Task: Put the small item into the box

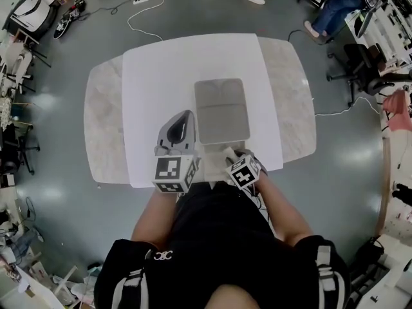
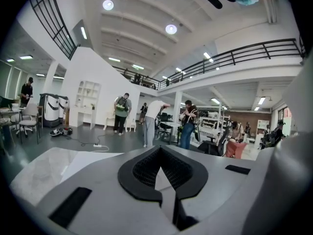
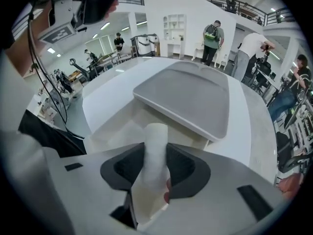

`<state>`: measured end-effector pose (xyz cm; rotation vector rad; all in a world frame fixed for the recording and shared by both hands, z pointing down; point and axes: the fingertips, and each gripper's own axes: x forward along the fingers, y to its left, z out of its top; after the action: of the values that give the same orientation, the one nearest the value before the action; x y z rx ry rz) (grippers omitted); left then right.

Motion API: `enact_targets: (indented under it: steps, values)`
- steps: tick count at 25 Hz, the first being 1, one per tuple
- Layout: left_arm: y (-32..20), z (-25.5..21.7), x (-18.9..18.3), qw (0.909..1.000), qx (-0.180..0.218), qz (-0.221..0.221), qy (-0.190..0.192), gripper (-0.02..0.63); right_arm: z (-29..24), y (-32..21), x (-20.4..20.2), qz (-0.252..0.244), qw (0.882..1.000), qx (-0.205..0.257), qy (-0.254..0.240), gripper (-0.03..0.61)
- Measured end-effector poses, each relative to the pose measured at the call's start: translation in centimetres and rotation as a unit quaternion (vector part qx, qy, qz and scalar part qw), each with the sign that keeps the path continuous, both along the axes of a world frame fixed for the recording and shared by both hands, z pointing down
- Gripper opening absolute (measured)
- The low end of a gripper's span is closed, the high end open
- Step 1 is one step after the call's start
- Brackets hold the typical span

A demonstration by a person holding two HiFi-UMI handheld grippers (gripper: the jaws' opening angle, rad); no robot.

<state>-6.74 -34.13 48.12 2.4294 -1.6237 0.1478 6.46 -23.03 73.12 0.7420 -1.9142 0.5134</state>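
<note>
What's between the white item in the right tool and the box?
Nothing. The right gripper view shows the white item, clamped in the right tool, pointing at the open box, with the gap between them bare.

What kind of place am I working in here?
Probably an open lab or workshop hall: a railed mezzanine overhead, a power strip trailing cable across the bare floor, and an office chair nearby.

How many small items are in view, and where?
1: a white roll gripped between the right gripper's fingers, held at the open box. The box interior is partly hidden, so more may sit inside.
</note>
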Motion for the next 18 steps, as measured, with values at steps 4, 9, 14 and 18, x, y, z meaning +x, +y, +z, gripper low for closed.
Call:
enact_targets:
  steps: [4, 9, 14, 18]
  values:
    - [-0.2, -0.3, -0.6, 0.9999, 0.012, -0.005, -0.003, 0.012, 0.4, 0.0, -0.4, -0.013, 1.000, 0.000, 0.020, 0.130]
    - [-0.1, 0.0, -1.3, 0.9998, 0.017, -0.010, -0.004, 0.012, 0.6, 0.2, -1.3, -0.028, 1.000, -0.001, 0.009, 0.168]
    - [0.0, 0.1, -1.1, 0.9999, 0.014, -0.005, -0.003, 0.012, 0.0, 0.0, -1.5, -0.027, 1.000, 0.001, -0.001, 0.183]
    - [-0.1, 0.1, -1.3, 0.9999, 0.011, 0.000, 0.000, 0.012, -1.3, -0.8, -1.7, -0.006, 1.000, 0.024, -0.012, 0.183]
